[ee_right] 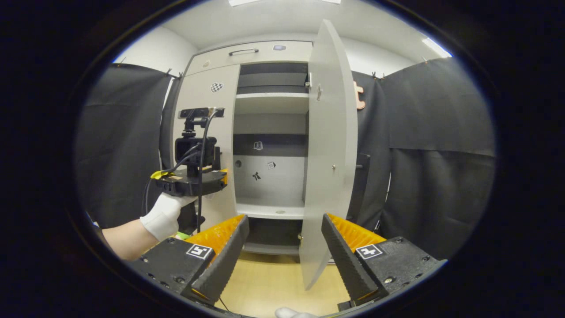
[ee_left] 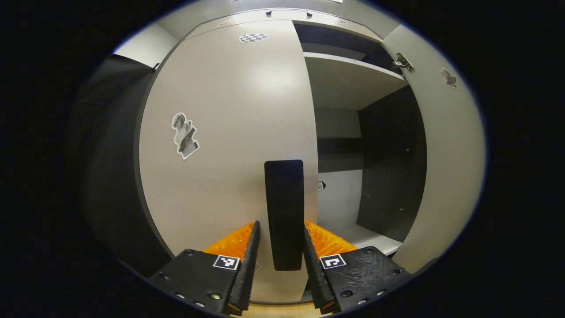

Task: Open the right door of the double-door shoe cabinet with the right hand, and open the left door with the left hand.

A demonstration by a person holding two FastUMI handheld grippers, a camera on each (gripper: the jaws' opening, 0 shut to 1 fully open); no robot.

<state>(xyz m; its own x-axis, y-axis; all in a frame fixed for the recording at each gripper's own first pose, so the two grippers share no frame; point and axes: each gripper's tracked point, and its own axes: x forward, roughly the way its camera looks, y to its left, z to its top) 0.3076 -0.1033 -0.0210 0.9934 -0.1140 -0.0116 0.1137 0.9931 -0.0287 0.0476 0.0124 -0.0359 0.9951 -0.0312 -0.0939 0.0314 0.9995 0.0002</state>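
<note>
Left gripper view: my left gripper (ee_left: 280, 247) sits with its fingers on either side of the tall black handle (ee_left: 284, 212) of the closed pale grey left cabinet door (ee_left: 220, 145), not clearly pressing it. In the right gripper view, my right gripper (ee_right: 284, 249) is spread apart, holding nothing, before the pale grey right door (ee_right: 329, 150), which stands swung open.

Booth walls are black cloth (ee_right: 437, 145), clipped along the top edge to white wall (ee_right: 150, 48) behind. Ceiling (ee_right: 273, 22) is white with bright light panels (ee_right: 435, 46) at the top and the right. Floor (ee_right: 273, 282) is pale wood laminate, seen in the right gripper view. Dark cloth (ee_left: 110, 132) also hangs on the left in the left gripper view.
</note>
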